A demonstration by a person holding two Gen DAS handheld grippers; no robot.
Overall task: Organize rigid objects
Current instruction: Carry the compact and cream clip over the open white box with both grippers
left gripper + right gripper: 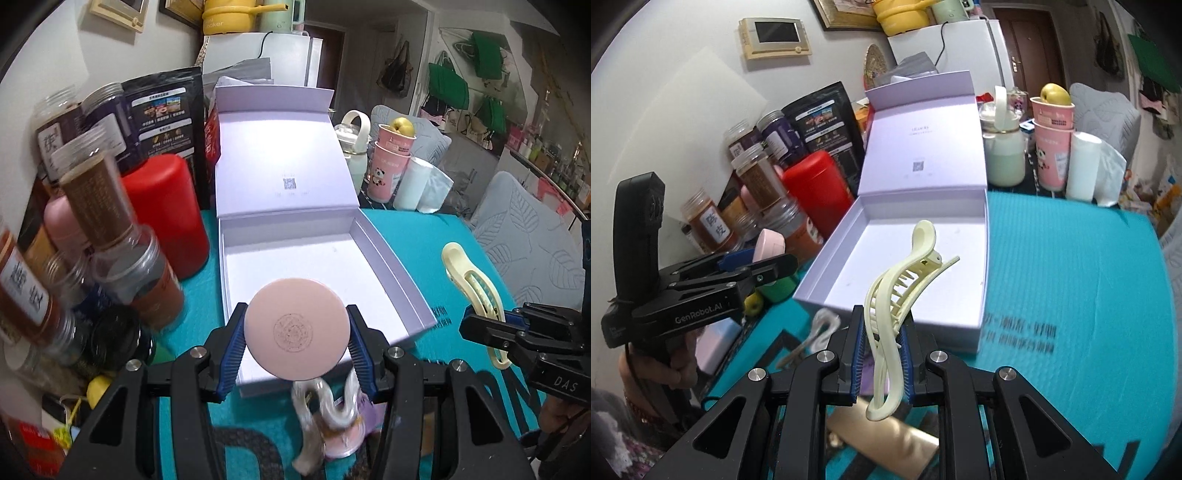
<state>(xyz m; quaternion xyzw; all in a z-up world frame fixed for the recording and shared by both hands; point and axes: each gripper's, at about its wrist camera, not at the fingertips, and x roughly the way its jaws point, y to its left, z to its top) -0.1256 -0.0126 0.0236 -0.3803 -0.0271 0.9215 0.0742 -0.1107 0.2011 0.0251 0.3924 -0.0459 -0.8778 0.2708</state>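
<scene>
Transport is the step in hand: both grippers carry an item toward the open pale-lilac cardboard gift box (391, 266) lying on the teal mat (1071, 277), its hinged lid standing upright behind it.

The left gripper (296, 341) has its blue-padded jaws closed around the edge of a round, flat, pink compact case (296, 328), held face-on to the camera just over the box's near wall. The right gripper (882, 360) has its jaws nearly closed, pinching a long cream-yellow plastic hair claw clip (899, 291) low on its curved body; the clip's toothed end reaches out over the box's near edge. The box floor looks bare.

Next, each gripper likely needs to come forward past the near wall, lower its item to the floor and release. The two probably should land well apart, the compact to the left and the clip to the right, so the grippers do not meet. A translucent twisted hair clip (325, 410) lies on the mat in front of the box, not yet collected.
</scene>
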